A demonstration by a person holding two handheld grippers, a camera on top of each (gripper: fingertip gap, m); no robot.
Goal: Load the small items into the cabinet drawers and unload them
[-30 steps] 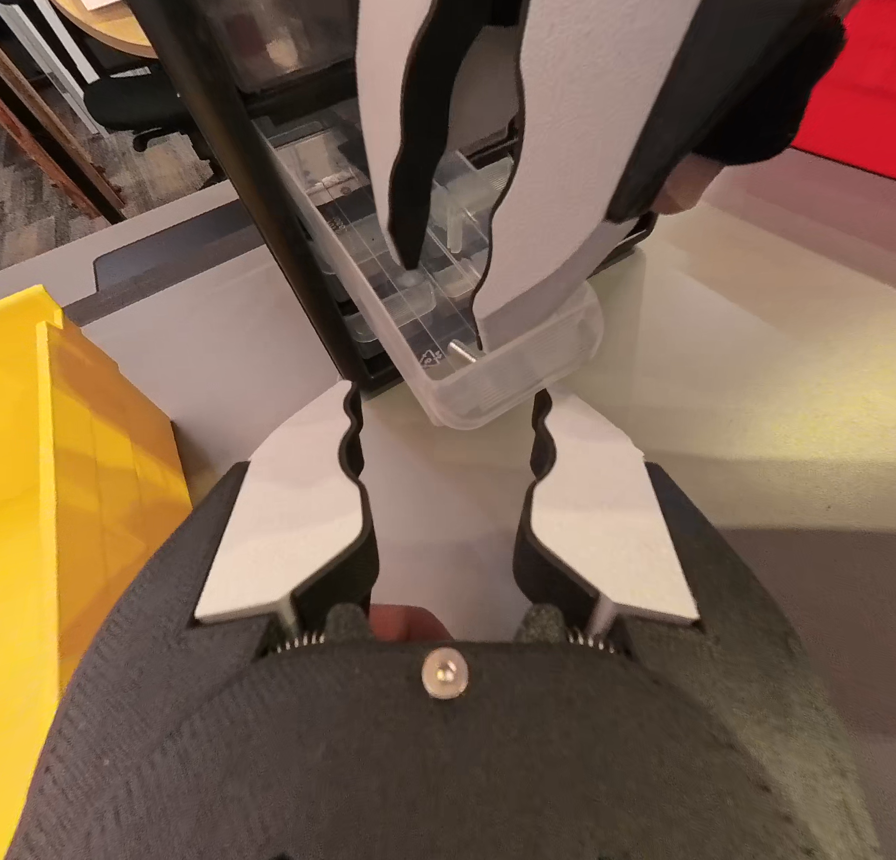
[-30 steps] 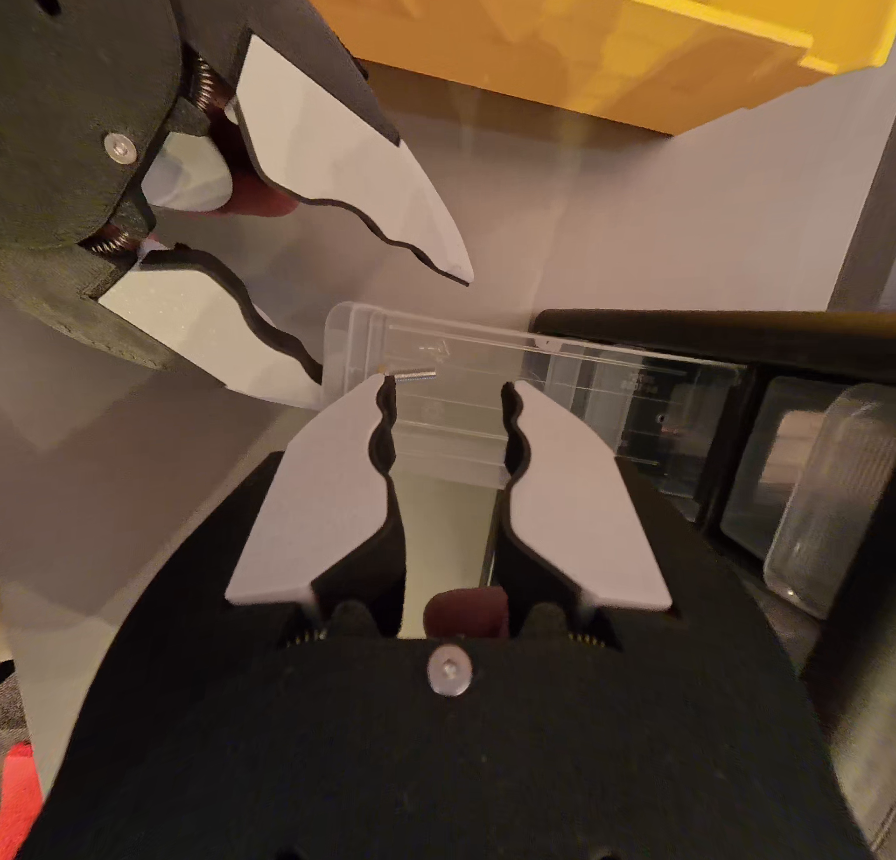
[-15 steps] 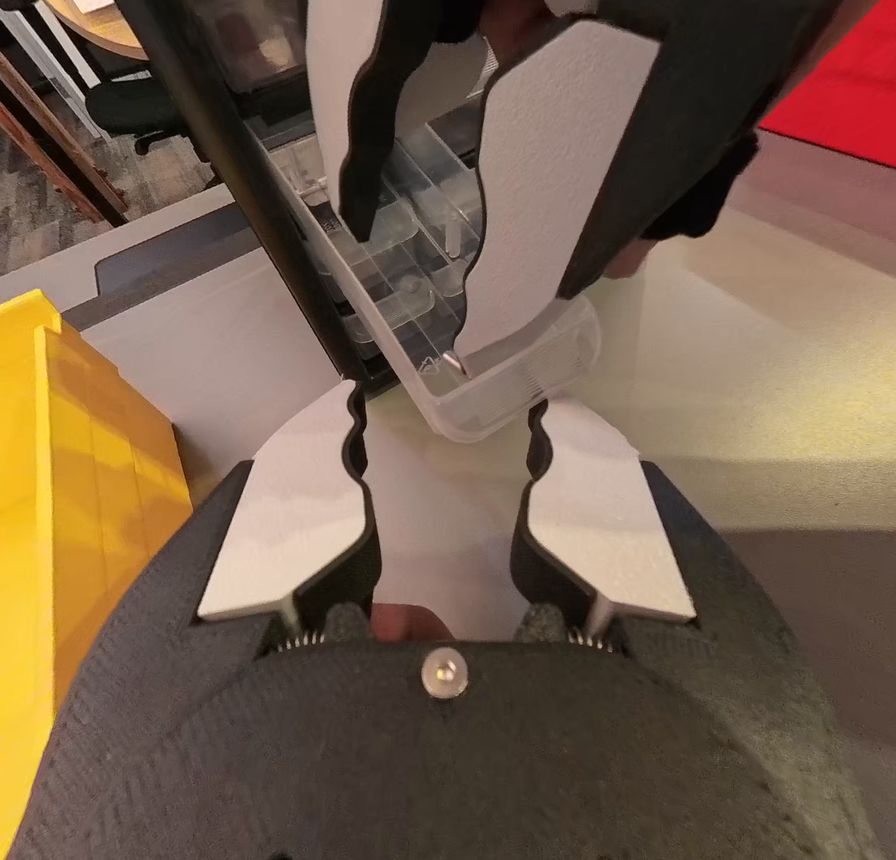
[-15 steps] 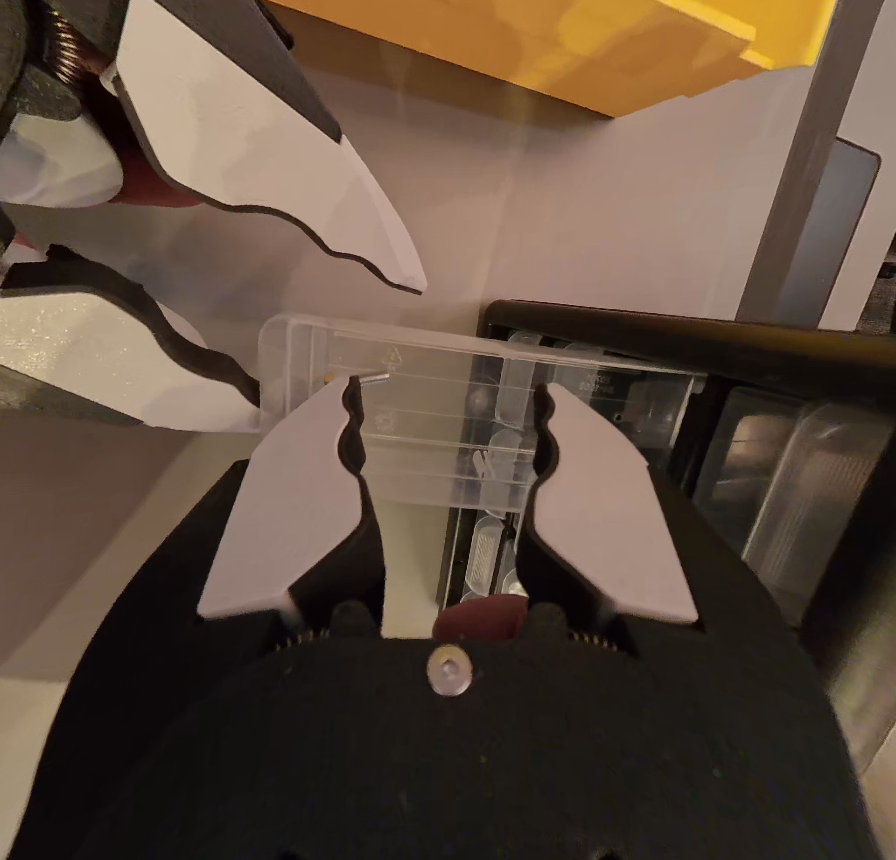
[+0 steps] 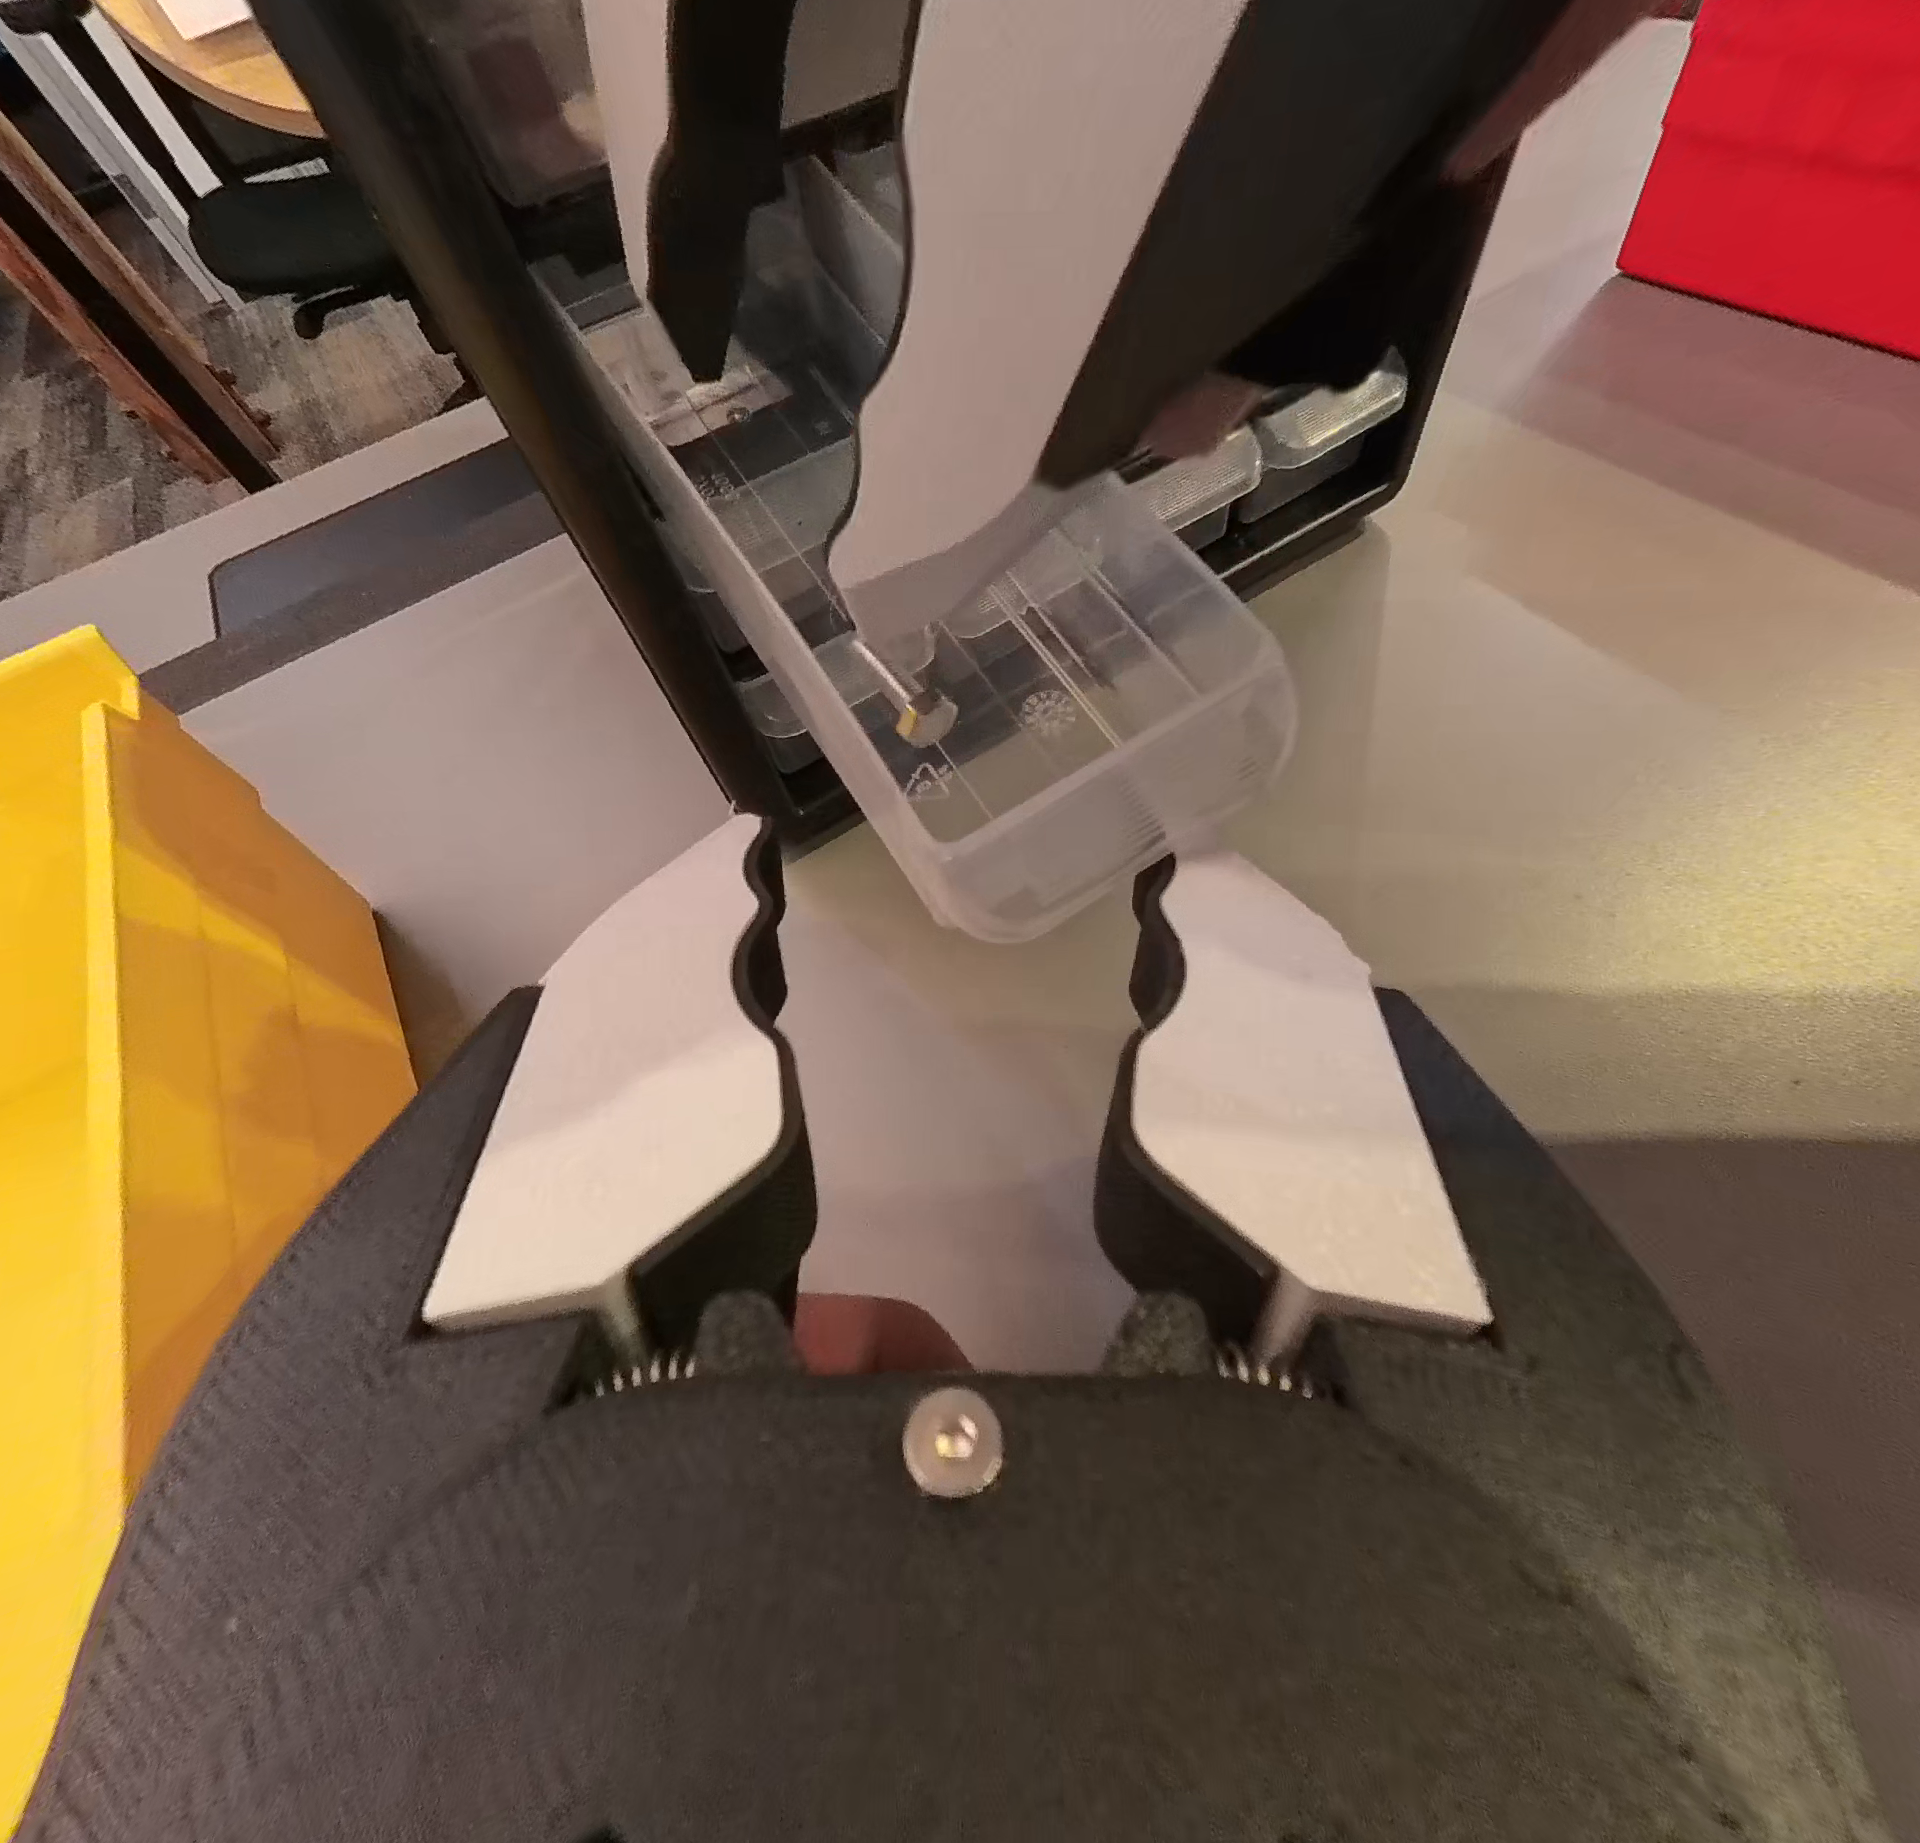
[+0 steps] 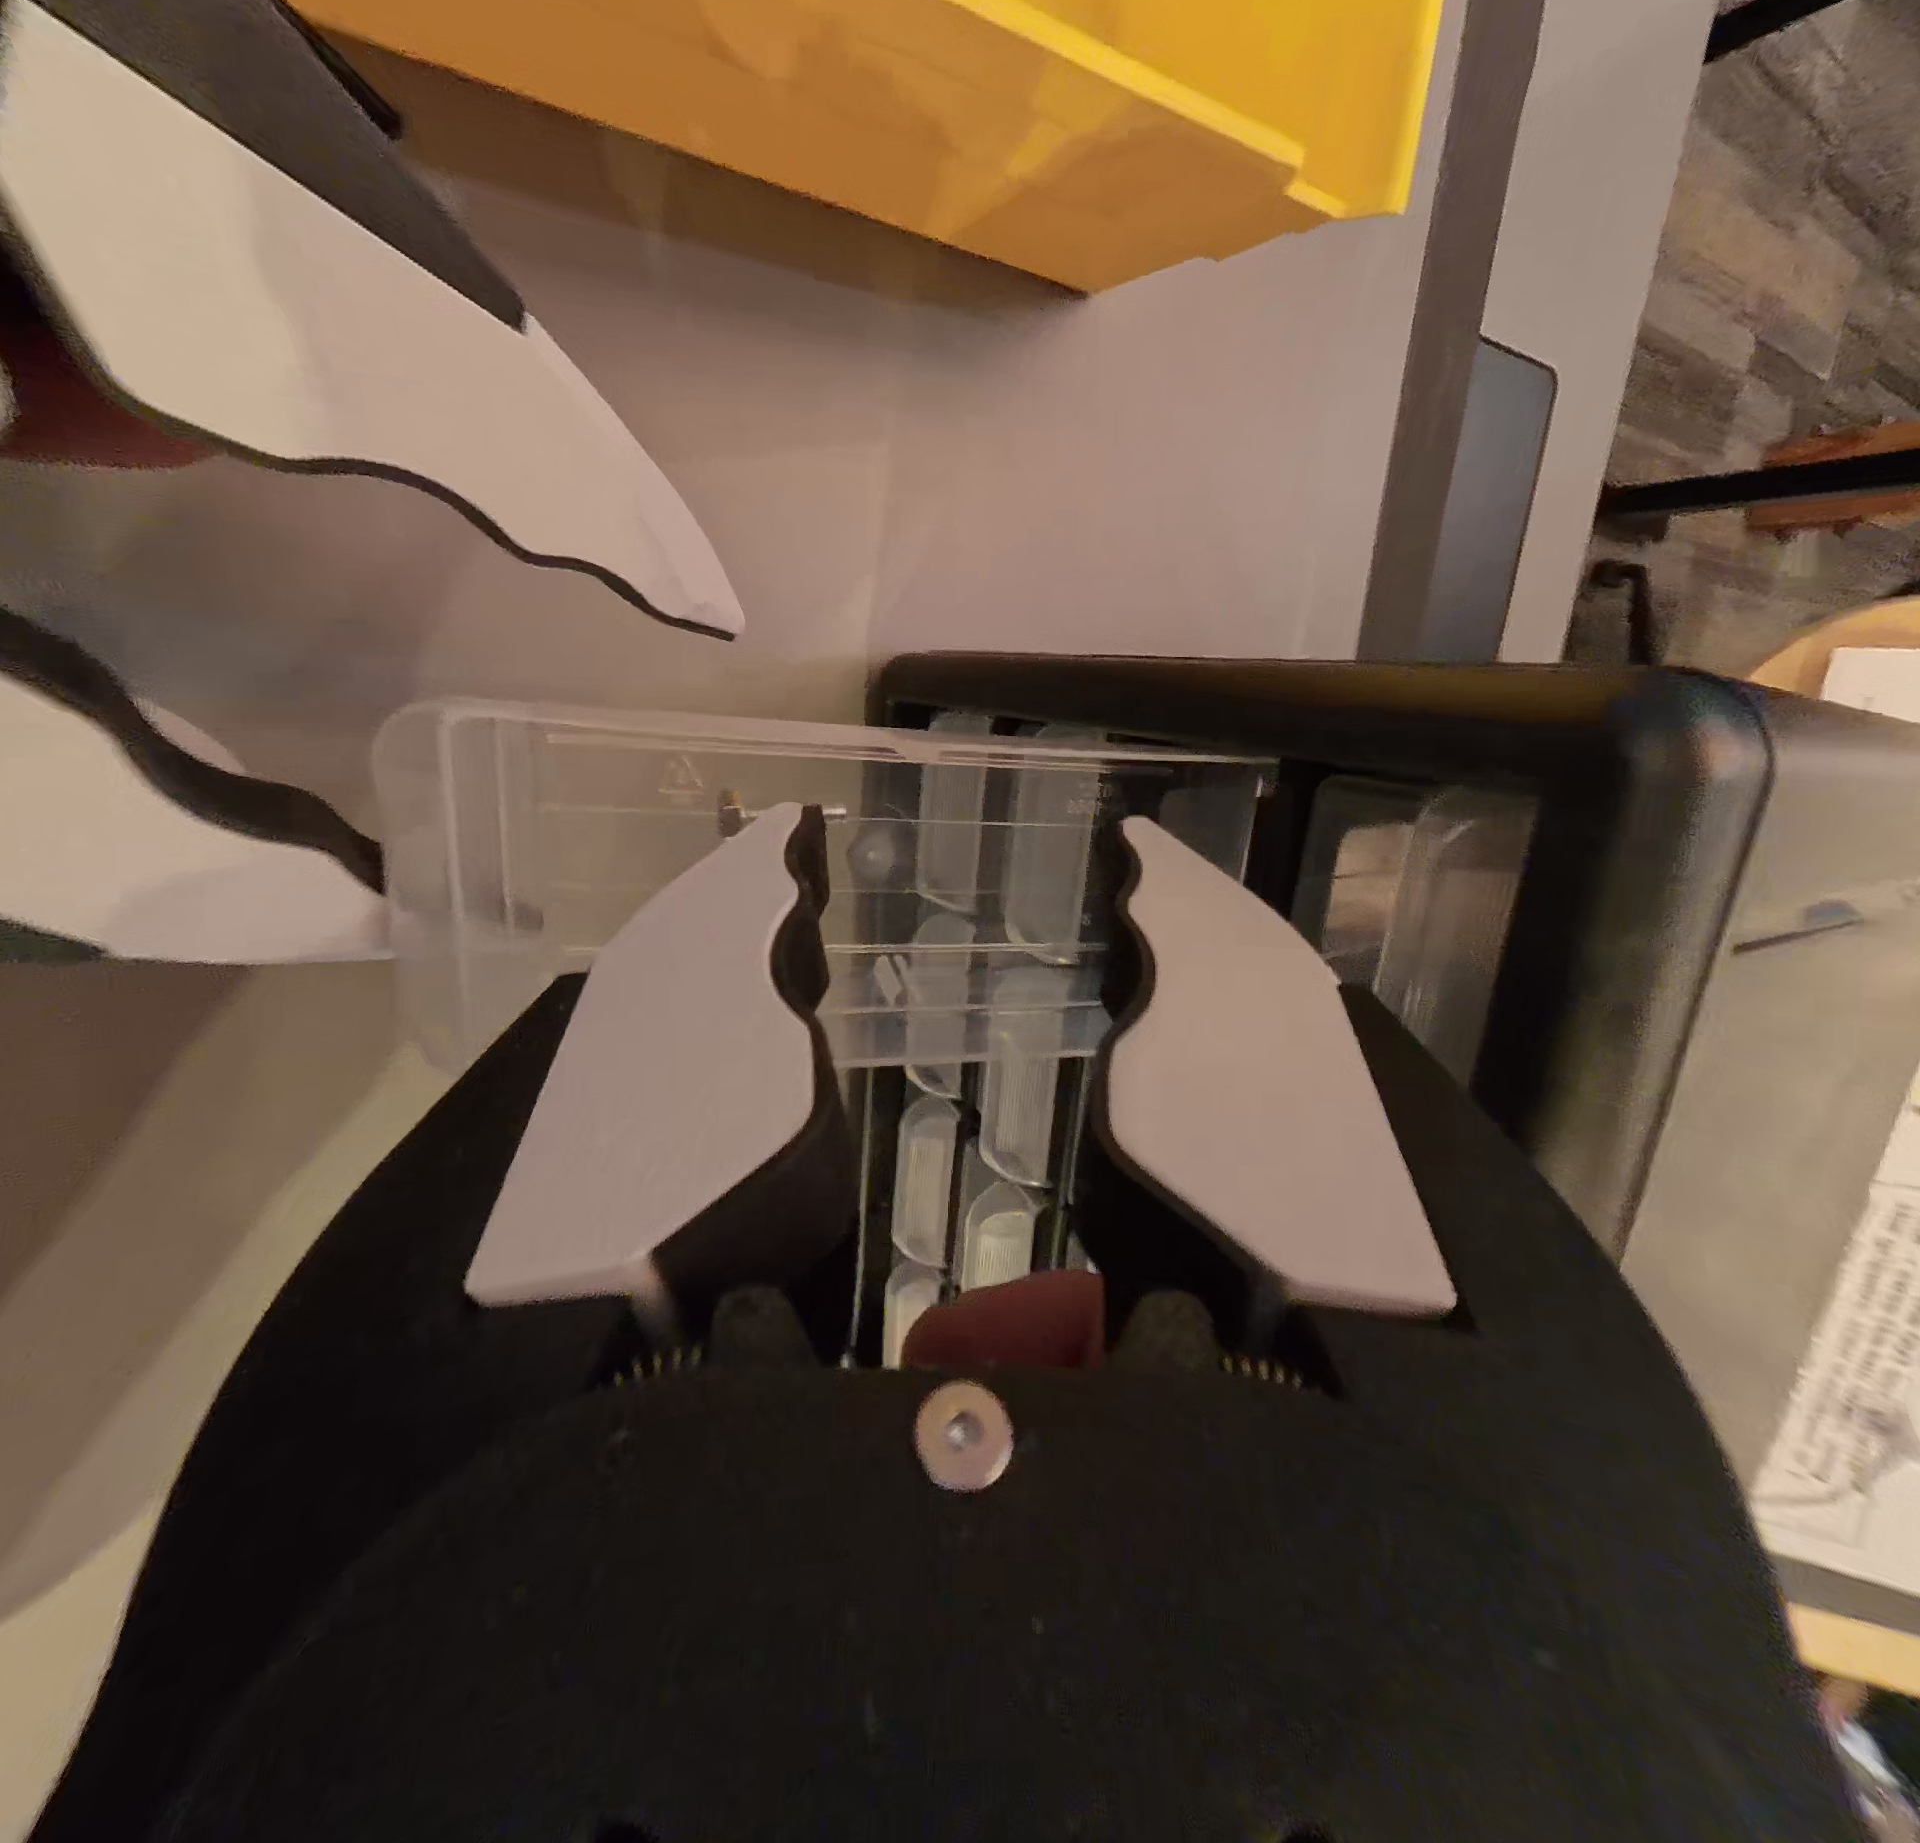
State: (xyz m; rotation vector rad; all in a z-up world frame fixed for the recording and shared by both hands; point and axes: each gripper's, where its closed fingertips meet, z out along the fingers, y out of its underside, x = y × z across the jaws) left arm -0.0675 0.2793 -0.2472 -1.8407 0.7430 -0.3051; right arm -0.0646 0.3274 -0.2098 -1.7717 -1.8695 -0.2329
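Observation:
A clear plastic drawer [image 5: 1091, 817] stands pulled out of the black cabinet [image 5: 1423, 266] over the table. A small metal bolt [image 5: 914, 715] lies on the drawer floor near its front. My right gripper [image 5: 774, 474] reaches down into the drawer from above with jaws open, one fingertip [image 5: 847, 557] just beside the bolt. In the right wrist view the right gripper [image 6: 966, 822] is open over the drawer [image 6: 582, 837], and the bolt [image 6: 736, 806] shows by its left fingertip. My left gripper [image 5: 956, 858] is open and empty just in front of the drawer.
A yellow bin [image 5: 156, 1014] stands left of the cabinet and shows in the right wrist view [image 6: 935, 79]. A red bin [image 5: 1787, 131] stands at the far right. Shut clear drawers [image 5: 1320, 422] fill the cabinet. A printed sheet [image 6: 1849, 1326] lies beside the cabinet.
My right gripper has opened wider and moved deeper along the drawer toward the cabinet. The bolt now lies free on the drawer floor. The left gripper has barely moved.

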